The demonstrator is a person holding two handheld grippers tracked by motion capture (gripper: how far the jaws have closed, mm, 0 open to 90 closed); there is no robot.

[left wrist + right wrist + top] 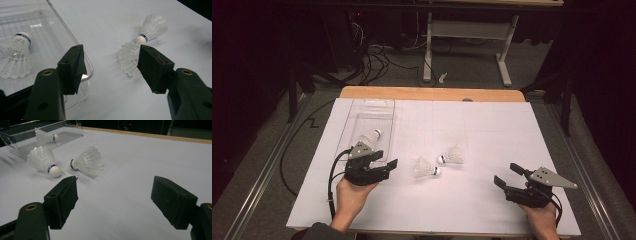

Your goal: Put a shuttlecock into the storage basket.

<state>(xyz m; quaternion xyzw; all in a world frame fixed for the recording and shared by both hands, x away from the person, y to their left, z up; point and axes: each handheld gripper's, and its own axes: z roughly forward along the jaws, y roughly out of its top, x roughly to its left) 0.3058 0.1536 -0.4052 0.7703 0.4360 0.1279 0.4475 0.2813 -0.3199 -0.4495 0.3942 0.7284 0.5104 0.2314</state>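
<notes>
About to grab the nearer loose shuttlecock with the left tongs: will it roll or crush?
The nearer shuttlecock lies on its side, so a nudge probably swings it around its round cork. Its thin feather skirt looks fragile; grip gently. Likely very light.
</notes>
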